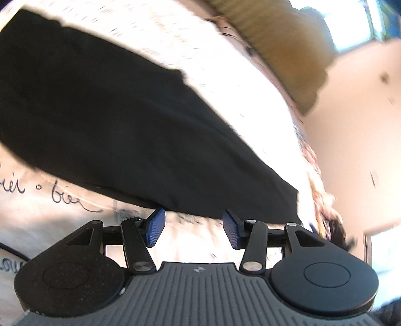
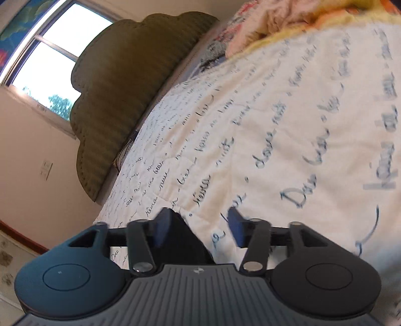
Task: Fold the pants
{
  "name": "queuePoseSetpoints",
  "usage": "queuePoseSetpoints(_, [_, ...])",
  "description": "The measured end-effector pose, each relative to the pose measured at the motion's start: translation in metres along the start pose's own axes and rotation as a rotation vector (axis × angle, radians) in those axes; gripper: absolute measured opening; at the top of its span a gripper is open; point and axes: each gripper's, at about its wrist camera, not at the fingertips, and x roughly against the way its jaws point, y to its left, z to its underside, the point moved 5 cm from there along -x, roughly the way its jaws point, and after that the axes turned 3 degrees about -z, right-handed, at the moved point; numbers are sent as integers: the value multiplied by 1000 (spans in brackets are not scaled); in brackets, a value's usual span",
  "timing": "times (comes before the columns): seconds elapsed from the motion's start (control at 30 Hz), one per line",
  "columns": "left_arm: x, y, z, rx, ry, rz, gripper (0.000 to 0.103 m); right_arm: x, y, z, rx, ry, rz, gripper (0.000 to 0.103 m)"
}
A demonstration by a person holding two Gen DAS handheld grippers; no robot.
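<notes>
From my remote station I record the bed first: it is covered by a cream quilted bedspread (image 2: 288,120) printed with rows of dark blue handwriting, and it fills most of both wrist views. At its far edge stands an olive-green ribbed headboard with a scalloped, cloud-like outline (image 2: 130,87), set against a pale wall (image 2: 30,155) below a white-framed window (image 2: 50,57). A pink and yellow fluffy blanket (image 2: 270,22) lies bunched on the bedspread beside the headboard.

The black fabric pants (image 1: 112,120) lie spread flat on the bedspread. In the left wrist view they run as a broad dark band from the upper left down to the lower right, and their near edge passes just beyond the fingertips of the left tool. In the right wrist view only a dark corner of them (image 2: 185,238) shows, lying low between the fingers of the right tool and close to the left-hand pad.

The left tool (image 1: 194,229) stands with its blue-padded jaws parted; only bedspread shows in the gap, and neither pad touches the pants. The right tool (image 2: 200,230) likewise has its jaws parted. I see cream bedspread between the right-hand pad and the dark corner, and no pad presses on cloth. The right-hand pads are blurred, so finer detail there I cannot report.
</notes>
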Motion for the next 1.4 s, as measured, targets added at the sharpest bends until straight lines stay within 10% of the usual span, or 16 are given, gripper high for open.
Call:
queuePoseSetpoints(0.17, [-3,-60,-10,-215,-145,-39,76,-64,55,-15,295,186,-51,76])
queuePoseSetpoints(0.4, [-75,-97,-13,-356,-213,-190,76,-127,60,17,447,449,-44,72])
queuePoseSetpoints(0.47, [-84,-96,-6,-392,-220,-209,76,-137,58,25,482,497,-19,20])
queuePoseSetpoints(0.63, [-130,-108,-4,-523,-250,-239,76,-128,66,22,469,428,-122,9])
queuePoseSetpoints(0.9, [-158,-105,6,-619,-231,-289,77,-134,29,24,293,395,-150,10])
queuePoseSetpoints(1.1, [-106,-99,-72,-607,-366,-340,84,-112,24,9,217,336,-129,31])
queuePoseSetpoints(1.2, [-110,-68,-125,-606,-268,-349,82,-78,34,0,224,187,-117,65])
queuePoseSetpoints(1.4, [-146,-26,-176,-624,-93,-317,76,-52,88,47,324,252,-274,68])
